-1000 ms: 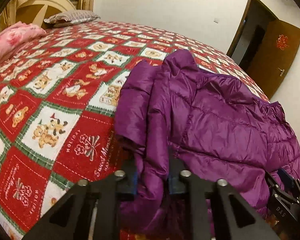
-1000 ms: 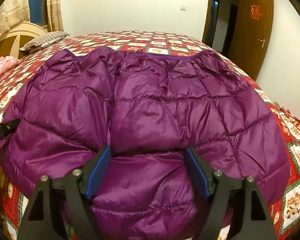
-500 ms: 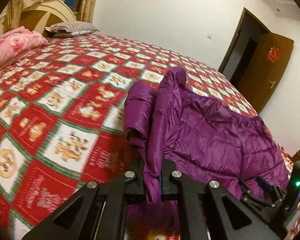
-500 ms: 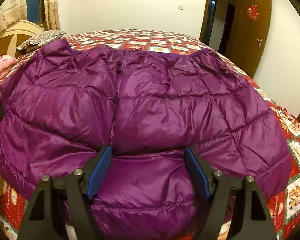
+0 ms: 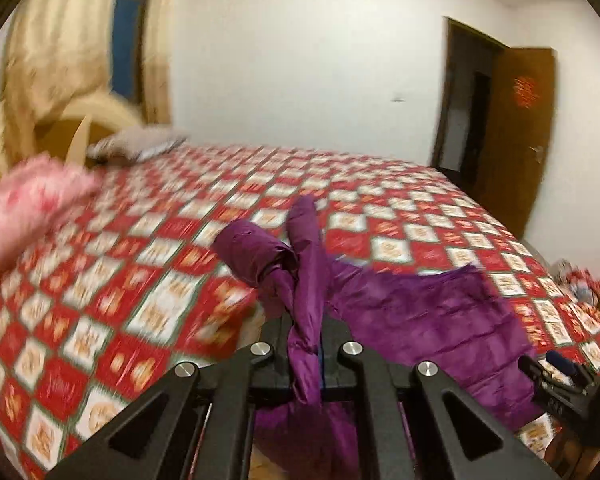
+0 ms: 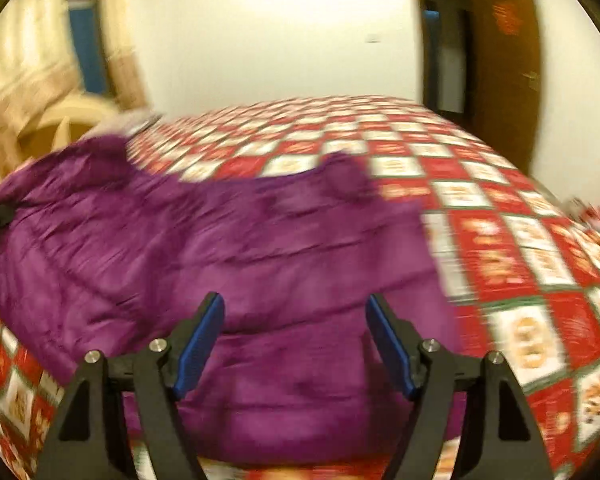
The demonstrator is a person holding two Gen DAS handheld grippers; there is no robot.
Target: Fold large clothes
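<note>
Lifted since earlier frame: left gripper [image 5: 306, 344], clamped on jacket [image 5: 432, 320] edge, fold raised off bed [image 5: 112, 292]. Jacket body spread on bed. Right gripper [image 6: 296, 340] over jacket, jaws wide, pads not pressing.

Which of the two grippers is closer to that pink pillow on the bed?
Left. The left gripper, clamping the purple jacket, has the pink pillow just up-left; the open right gripper sits farther right, its view missing the pillow.

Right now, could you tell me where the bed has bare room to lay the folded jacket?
The quilt is bare between the pink bedding, the pillow and the purple jacket, and on the door side. The near edge is crowded by the jacket.
</note>
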